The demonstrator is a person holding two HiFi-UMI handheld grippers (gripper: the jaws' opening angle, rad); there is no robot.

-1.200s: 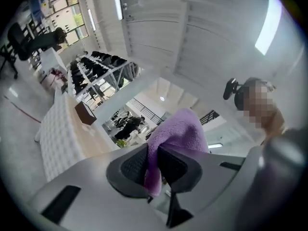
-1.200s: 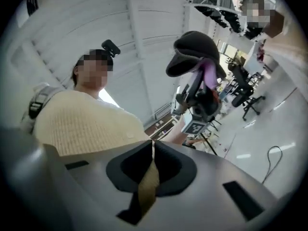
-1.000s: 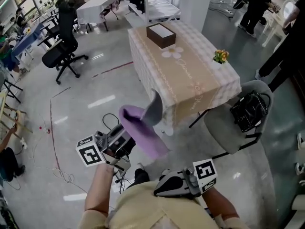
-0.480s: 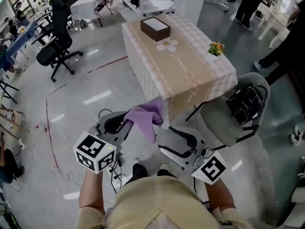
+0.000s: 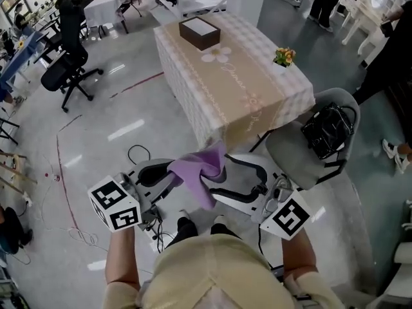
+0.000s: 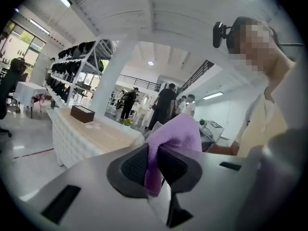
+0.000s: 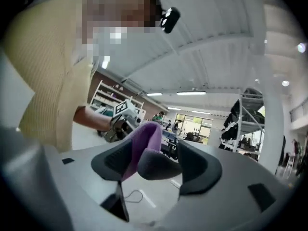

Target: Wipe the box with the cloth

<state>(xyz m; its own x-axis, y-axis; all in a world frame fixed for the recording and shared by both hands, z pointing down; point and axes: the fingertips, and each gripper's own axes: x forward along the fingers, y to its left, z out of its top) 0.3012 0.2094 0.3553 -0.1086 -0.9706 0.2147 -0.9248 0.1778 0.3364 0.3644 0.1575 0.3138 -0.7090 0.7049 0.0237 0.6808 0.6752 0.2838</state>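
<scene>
Now the purple cloth (image 5: 205,170) is held tight in the fingers of the left gripper (image 6: 153,163). The fingers of the right gripper (image 7: 156,165) have just been opened wide, with a fold of cloth lying loose between them. The box (image 5: 199,32) is seen well ahead, at the far end of the bench (image 5: 257,89), well apart from both.

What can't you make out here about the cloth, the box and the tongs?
- Brown rectangular box: too small in the head view to show dirt; far sides face away.
- Purple cloth, pinched in the left tongs: the gripped part hides between their pads, left gripper view.
- Right tongs, jaws just opened with the cloth between them: right gripper view leaves unclear whether a pad touches it.
</scene>
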